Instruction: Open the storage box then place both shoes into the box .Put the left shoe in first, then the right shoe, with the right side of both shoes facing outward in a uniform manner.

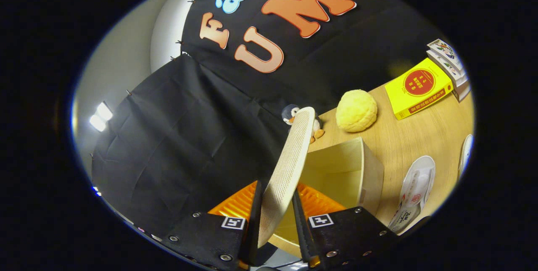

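My gripper (278,227) is shut on a pale shoe (290,161), held by its edge with the textured sole facing me and the toe pointing away from the fingers. Just behind and under the shoe stands the open cream storage box (370,170); its inside looks empty where I can see it. A second white shoe (414,191) lies on the wooden table (420,136) beside the box, opening up, with a red mark on its insole.
Beyond the box sit a small penguin toy (290,114), partly hidden by the shoe's toe, and a round yellow plush (356,110). A yellow book (418,88) and a stack of books (449,65) lie farther back. A white rim (465,153) shows past the second shoe.
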